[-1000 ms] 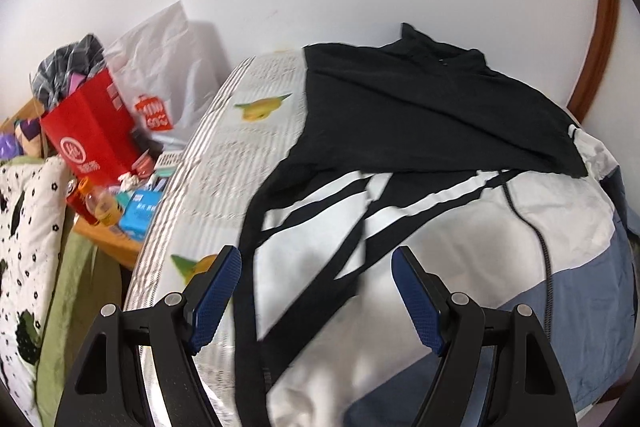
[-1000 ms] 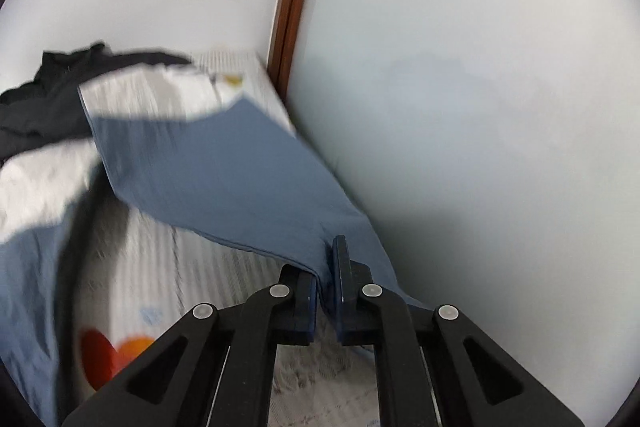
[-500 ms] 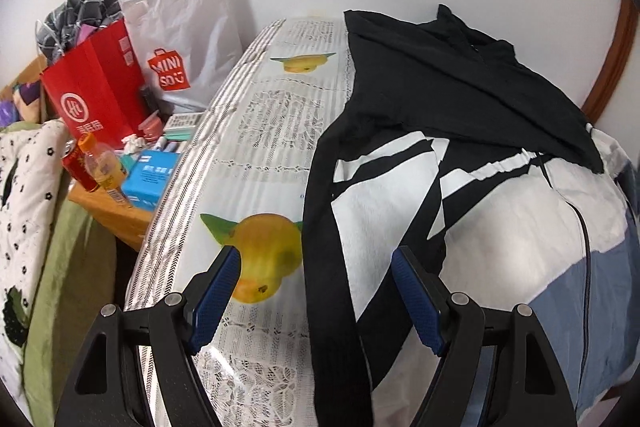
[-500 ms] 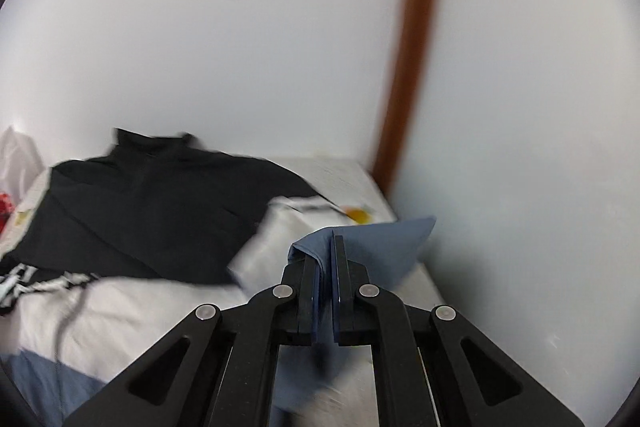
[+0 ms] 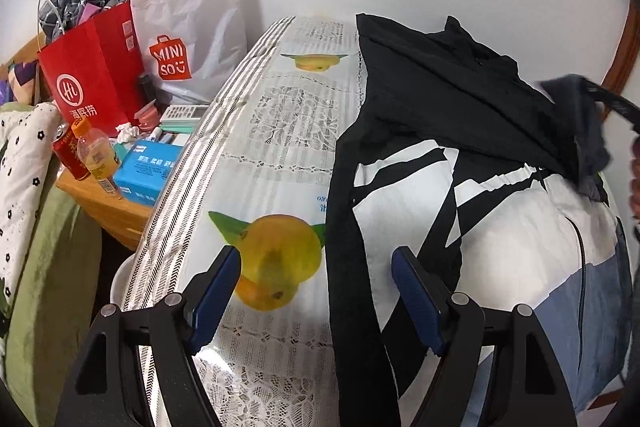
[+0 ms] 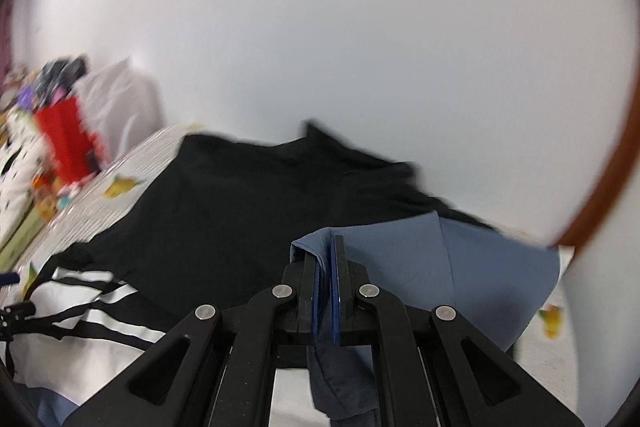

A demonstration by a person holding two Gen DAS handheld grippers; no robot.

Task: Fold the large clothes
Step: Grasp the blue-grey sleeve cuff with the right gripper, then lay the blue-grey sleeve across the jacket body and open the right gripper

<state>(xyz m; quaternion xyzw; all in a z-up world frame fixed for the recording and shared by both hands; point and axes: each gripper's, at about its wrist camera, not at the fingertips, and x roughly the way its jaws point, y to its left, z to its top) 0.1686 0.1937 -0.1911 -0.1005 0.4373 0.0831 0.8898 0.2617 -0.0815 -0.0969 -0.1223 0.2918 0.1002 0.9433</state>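
Note:
A large jacket (image 5: 500, 227) in black, white and blue panels lies spread on the bed. Its black upper part (image 6: 248, 203) reaches toward the wall. My left gripper (image 5: 316, 279) is open and empty, low over the jacket's black left edge and the bedsheet. My right gripper (image 6: 329, 251) is shut on the jacket's blue sleeve (image 6: 448, 267) and holds it lifted over the black part. The lifted sleeve (image 5: 580, 115) also shows at the right of the left wrist view.
The bed (image 5: 272, 155) has a fruit-print sheet. A wooden bedside table (image 5: 100, 199) at the left carries a red bag (image 5: 92, 75), a white Miniso bag (image 5: 188, 27), bottles and a blue box. White walls stand behind, and a brown door frame (image 6: 600, 187) at the right.
My right gripper has carried the blue sleeve up from the bed's right side and leftward over the black part. My left gripper has shifted left toward the jacket's left edge, still open.

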